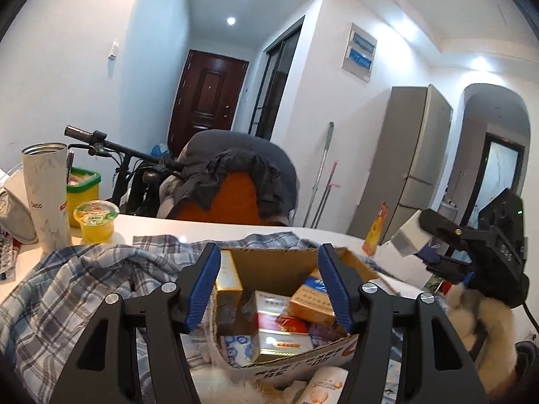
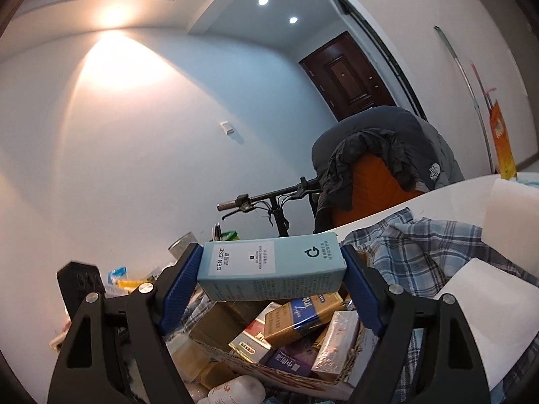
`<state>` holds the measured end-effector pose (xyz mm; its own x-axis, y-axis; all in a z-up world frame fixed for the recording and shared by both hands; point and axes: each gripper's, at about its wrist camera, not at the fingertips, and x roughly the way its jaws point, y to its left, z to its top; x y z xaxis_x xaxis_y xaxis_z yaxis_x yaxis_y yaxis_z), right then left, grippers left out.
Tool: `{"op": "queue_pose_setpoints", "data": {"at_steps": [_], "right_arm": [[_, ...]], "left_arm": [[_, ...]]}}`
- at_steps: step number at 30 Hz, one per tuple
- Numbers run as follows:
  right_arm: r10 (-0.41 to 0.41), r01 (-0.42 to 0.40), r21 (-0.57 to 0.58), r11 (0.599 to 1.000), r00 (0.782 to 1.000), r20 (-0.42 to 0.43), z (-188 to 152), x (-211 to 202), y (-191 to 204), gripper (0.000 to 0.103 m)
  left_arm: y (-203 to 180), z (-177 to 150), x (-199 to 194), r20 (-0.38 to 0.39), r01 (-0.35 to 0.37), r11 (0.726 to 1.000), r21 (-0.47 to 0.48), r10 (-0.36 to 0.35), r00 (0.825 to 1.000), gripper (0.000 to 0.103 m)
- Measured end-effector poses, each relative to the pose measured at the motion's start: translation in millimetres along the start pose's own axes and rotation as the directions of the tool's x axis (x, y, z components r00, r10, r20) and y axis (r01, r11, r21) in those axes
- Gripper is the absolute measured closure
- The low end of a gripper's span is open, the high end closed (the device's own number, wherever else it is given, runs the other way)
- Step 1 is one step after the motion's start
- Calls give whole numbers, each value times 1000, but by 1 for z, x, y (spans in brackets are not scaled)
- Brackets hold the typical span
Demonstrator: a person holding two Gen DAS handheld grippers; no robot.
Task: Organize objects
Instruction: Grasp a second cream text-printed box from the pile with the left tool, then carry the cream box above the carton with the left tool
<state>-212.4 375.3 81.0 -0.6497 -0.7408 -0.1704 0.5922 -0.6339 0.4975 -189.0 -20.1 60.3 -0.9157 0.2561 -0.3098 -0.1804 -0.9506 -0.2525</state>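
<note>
A cardboard box (image 1: 269, 262) holding several small packets sits on a plaid cloth on the table; it also shows in the right wrist view (image 2: 215, 326). My left gripper (image 1: 267, 286) is open and empty, its jaws spread just above the box. My right gripper (image 2: 271, 282) is shut on a light blue Genlese carton (image 2: 269, 266), held sideways above the box. In the left wrist view the right gripper (image 1: 422, 239) is at the far right with the carton's grey end (image 1: 409, 237) showing.
A plaid shirt (image 1: 77, 279) covers the table. A white tumbler (image 1: 47, 195), a jelly cup (image 1: 96, 220) and a green-rimmed tub (image 1: 84, 188) stand at left. An orange carton (image 1: 375, 232) stands at right. A chair with jackets (image 1: 235, 175) is behind. A white bottle (image 1: 325, 385) lies near the box.
</note>
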Motion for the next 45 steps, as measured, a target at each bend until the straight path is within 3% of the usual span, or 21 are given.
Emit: {"op": "queue_pose_setpoints", "data": {"at_steps": [4,7,8,9,14,16,21,22,25,26,27,29,31,38,43,45], "right_arm": [[8,-8,-37,999,1000,-1,-2,-3,8,22],[14,-14,-42,999,1000,-9,-2,-1,9,22],[10,-11,-45,999,1000,-11,-3,0,9,22],[8,-9,-50,999,1000,-15,-4,1,10,22],[10,-11,-53,999,1000,-27,-5,3,10,22],[7,-9,-55,998,1000,-29,-6,3,10,22],[6,-7,-44,999,999,-32,-5,3,9,22],[5,-7,-43,999,999,-32,-5,3,9,22],[5,-7,-44,999,999,-32,-5,2,9,22],[4,-6,-45,999,999,-33,-5,2,9,22],[1,-2,-49,999,1000,-30,-5,2,9,22],[0,-1,-54,999,1000,-26,-5,1,10,22],[2,-3,-57,998,1000,-21,-5,0,11,22],[-7,6,-64,998,1000,-20,-5,2,11,22],[-11,9,-72,997,1000,-24,-6,4,13,22],[-13,11,-79,997,1000,-21,-5,3,14,22]], "left_arm": [[-1,10,-29,-51,17,997,75,-13,999,39],[9,12,-51,-74,-10,993,114,19,997,21],[15,11,-53,-116,-7,994,105,19,993,6],[23,9,-53,-180,7,996,85,9,984,0],[52,-9,-42,-337,43,999,22,-33,941,0],[57,-20,-27,-412,15,1000,11,-9,911,0],[73,-47,6,-601,-43,995,-95,-23,799,0],[77,-50,8,-613,-54,992,-115,-28,790,0],[86,-55,7,-602,-75,985,-154,-34,798,5],[87,-56,6,-593,-68,983,-169,-46,804,27],[89,-55,8,-592,-71,983,-171,-45,805,56],[90,-56,8,-593,-89,982,-166,-28,804,56],[89,-52,7,-575,-86,982,-166,-25,818,56],[85,-37,-5,-474,-73,984,-165,-14,881,56],[83,-29,-13,-453,-43,983,-180,-44,891,56],[85,-27,-19,-448,-7,977,-213,-91,889,55]]}}
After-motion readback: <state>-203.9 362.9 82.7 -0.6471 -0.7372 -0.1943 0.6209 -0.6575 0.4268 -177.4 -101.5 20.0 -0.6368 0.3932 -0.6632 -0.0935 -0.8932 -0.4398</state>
